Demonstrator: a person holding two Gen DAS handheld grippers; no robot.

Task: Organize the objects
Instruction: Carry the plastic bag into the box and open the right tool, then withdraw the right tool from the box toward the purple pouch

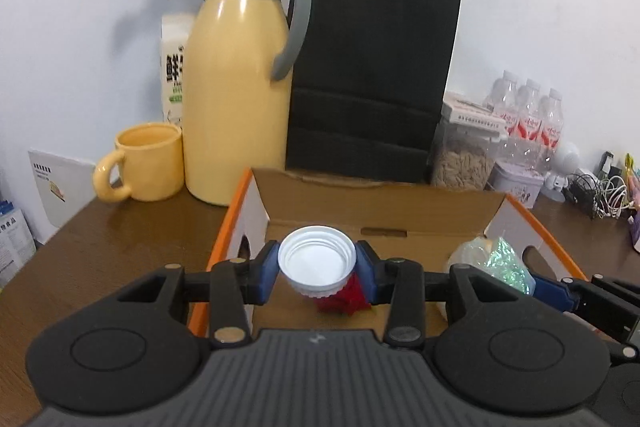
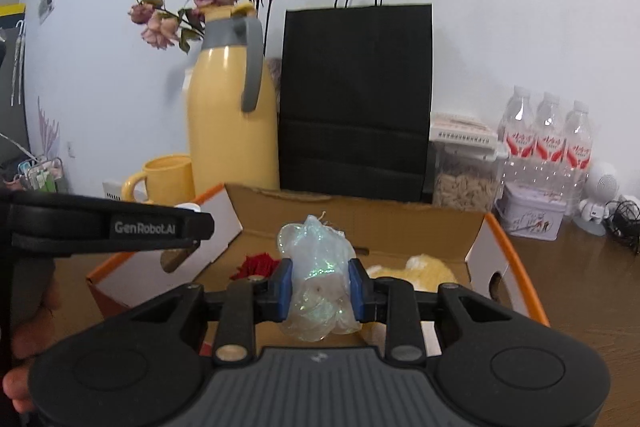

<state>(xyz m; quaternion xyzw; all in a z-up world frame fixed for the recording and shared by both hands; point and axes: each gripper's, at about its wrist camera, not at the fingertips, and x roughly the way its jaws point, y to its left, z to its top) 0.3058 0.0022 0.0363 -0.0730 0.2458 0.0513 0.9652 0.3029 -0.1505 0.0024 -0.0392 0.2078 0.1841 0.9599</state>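
1. Slippage is my first worry: the left tongs (image 1: 317, 265) pinch the white cap (image 1: 317, 261) only by its rim, opening facing me, so a jolt could pop it out onto the counter (image 1: 120, 247) short of the cardboard box (image 1: 384, 205).
2. My right tongs (image 2: 320, 291) are closed on a crinkly iridescent bundle (image 2: 318, 275). It looks soft and slick to me, so it may squeeze out or cling to a pad when I let go.
3. Both tongs sit side by side over the box's near edge; the left one's body crosses the right view, so I could knock them together.
4. Beyond the cap lies a red item (image 1: 346, 297) on the box floor, and beyond the bundle a yellow fluffy thing (image 2: 424, 271); a drop could land on them.
5. Both hands point forward and tilt gently down toward the box interior, with the yellow jug (image 1: 236, 95) well beyond.
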